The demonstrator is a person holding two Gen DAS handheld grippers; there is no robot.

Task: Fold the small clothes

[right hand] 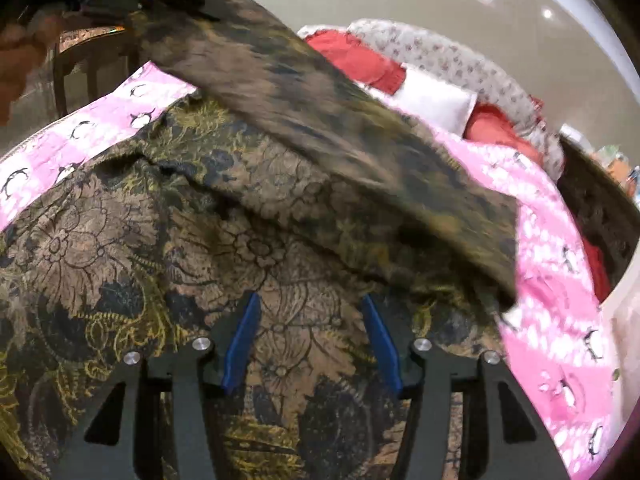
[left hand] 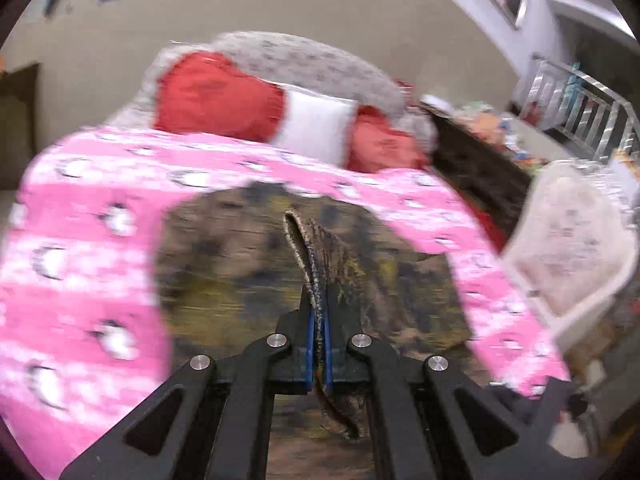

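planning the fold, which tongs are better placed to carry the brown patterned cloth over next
Left. The left tongs are shut on an edge of the brown patterned cloth; the right tongs are open above it, gripping nothing.

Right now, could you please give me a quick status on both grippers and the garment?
Left gripper shut on brown patterned garment, edge lifted. Right gripper open above it, nothing gripped. Pink bedspread underneath; nothing blocking.
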